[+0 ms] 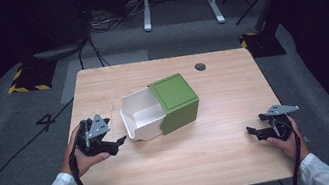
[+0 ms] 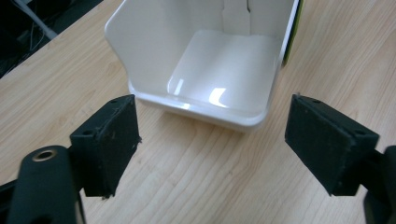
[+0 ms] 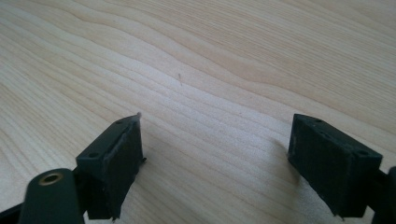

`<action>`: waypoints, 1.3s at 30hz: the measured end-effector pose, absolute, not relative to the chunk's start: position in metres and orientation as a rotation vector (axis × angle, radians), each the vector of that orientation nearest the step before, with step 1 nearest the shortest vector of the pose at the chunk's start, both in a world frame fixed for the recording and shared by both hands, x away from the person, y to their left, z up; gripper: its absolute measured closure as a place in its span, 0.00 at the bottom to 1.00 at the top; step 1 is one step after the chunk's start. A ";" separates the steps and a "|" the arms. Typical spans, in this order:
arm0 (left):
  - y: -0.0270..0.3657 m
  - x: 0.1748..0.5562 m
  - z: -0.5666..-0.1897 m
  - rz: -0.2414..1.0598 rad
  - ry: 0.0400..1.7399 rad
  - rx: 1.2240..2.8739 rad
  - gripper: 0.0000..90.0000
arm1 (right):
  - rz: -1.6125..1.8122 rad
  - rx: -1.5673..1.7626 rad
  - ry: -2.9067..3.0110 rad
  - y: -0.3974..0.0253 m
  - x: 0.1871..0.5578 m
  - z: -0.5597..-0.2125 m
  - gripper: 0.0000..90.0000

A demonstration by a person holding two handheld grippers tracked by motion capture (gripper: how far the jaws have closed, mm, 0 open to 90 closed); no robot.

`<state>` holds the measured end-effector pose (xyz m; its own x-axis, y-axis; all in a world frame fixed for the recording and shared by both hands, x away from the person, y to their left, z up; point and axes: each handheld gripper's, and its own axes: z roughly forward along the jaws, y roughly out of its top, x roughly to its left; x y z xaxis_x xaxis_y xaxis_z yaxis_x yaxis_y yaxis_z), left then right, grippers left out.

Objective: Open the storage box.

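White glossy plastic drawer (image 1: 140, 118), pulled partway out of its green box sleeve (image 1: 176, 101), sits mid-table just beyond the left gripper (image 1: 119, 141), whose jaws gape wide and empty. Right gripper (image 1: 255, 131), equally spread, rests well apart near the table's right edge. Pale wood-grain tabletop (image 1: 203, 152) stands on grey carpet (image 1: 1, 130) in a dark room.

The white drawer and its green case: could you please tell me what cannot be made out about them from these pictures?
- High view: the part of the white drawer inside the green case is hidden by the case.
- Left gripper view: the green case is cut off by the top edge; only a thin strip shows beside the drawer.
- High view: the small dark round spot on the table is too small to identify.
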<state>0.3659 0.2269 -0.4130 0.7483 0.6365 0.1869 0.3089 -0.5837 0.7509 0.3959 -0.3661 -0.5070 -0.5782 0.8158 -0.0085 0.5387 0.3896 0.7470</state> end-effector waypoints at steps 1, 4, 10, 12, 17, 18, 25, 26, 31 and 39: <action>0.229 0.364 -0.414 0.580 0.710 2.209 0.19 | 1.016 1.172 2.278 -0.366 0.396 -0.507 0.20; 0.239 0.356 -0.417 0.617 0.739 2.213 0.19 | 1.016 1.172 2.278 -0.366 0.396 -0.507 0.20; 0.252 0.344 -0.432 0.648 0.808 2.203 0.19 | 1.016 1.172 2.278 -0.366 0.396 -0.507 0.20; 0.255 0.342 -0.434 0.648 0.819 2.202 0.19 | 1.017 1.172 2.278 -0.366 0.396 -0.507 0.20; 0.266 0.335 -0.457 0.611 0.901 2.192 0.19 | 1.017 1.172 2.279 -0.366 0.396 -0.507 0.20; 0.266 0.335 -0.457 0.611 0.901 2.192 0.19 | 1.017 1.172 2.279 -0.366 0.396 -0.507 0.20; 0.275 0.330 -0.485 0.564 0.990 2.200 0.19 | 1.018 1.169 2.281 -0.366 0.396 -0.507 0.20; 0.276 0.329 -0.492 0.542 1.007 2.205 0.19 | 1.018 1.169 2.281 -0.366 0.396 -0.507 0.20; 0.276 0.326 -0.507 0.480 1.053 2.173 0.19 | 1.020 1.164 2.285 -0.366 0.396 -0.507 0.20; 0.276 0.329 -0.507 0.442 1.122 2.145 0.17 | 1.022 1.160 2.288 -0.366 0.395 -0.507 0.20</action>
